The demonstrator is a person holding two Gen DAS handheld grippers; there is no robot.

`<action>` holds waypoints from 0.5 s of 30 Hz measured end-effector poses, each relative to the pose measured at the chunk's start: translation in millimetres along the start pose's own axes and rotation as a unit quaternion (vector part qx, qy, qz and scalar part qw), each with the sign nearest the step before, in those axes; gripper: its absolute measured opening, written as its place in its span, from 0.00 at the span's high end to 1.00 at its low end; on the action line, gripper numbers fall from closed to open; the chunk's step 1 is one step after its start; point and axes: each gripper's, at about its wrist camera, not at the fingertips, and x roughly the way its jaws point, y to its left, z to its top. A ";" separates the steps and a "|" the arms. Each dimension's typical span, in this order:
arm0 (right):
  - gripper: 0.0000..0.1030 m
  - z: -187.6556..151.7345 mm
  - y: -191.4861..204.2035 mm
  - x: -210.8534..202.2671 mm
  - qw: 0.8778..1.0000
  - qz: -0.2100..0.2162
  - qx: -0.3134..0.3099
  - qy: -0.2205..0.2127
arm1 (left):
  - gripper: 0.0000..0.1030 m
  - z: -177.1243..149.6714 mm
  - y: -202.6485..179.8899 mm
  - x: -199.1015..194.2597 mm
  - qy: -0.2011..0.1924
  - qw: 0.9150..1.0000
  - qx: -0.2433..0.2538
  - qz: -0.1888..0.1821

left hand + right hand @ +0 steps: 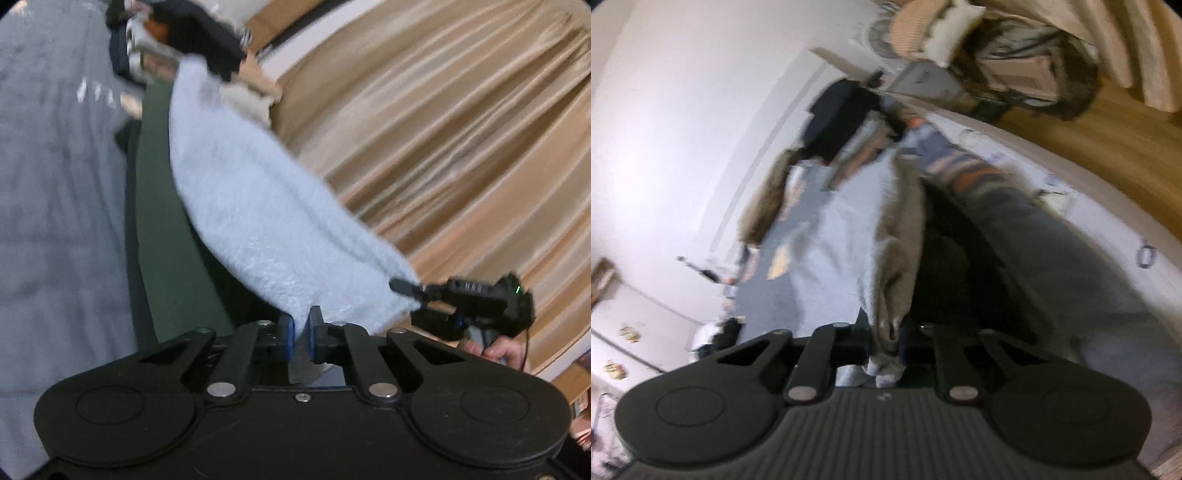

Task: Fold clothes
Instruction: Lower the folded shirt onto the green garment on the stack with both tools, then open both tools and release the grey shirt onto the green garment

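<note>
A fluffy light blue cloth (pixel 258 221) hangs stretched in the air, running from the upper left down to the lower right of the left wrist view. My left gripper (pixel 301 332) is shut on its lower edge, with the fabric pinched between the blue pads. Just to the right, my right gripper (pixel 410 291) clamps the cloth's corner, a person's hand (pixel 495 350) behind it. In the right wrist view the same cloth (pixel 842 236) runs away from the right gripper (pixel 886 339), bunched between its fingers.
A green garment (pixel 166 229) and grey bedding (pixel 55 221) lie under the cloth. A beige curtain (pixel 443 147) fills the right side. A pile of dark clothes (pixel 842 118) and a striped garment (pixel 960 166) lie farther back, beside a wooden floor (pixel 1108 147).
</note>
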 end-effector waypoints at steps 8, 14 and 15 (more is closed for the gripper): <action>0.84 -12.4 -15.6 27.3 0.991 -0.084 -0.076 0.063 | 0.92 -17.1 11.1 15.6 0.101 0.991 0.043 0.077; 0.73 -6.3 -14.2 -7.7 0.991 -0.086 -0.082 0.054 | 0.67 -6.3 16.5 -4.0 0.090 0.988 0.050 0.116; 0.70 -4.6 -9.0 -15.8 0.990 -0.102 -0.093 0.041 | 0.57 -1.1 14.7 -10.5 0.075 0.986 0.059 0.134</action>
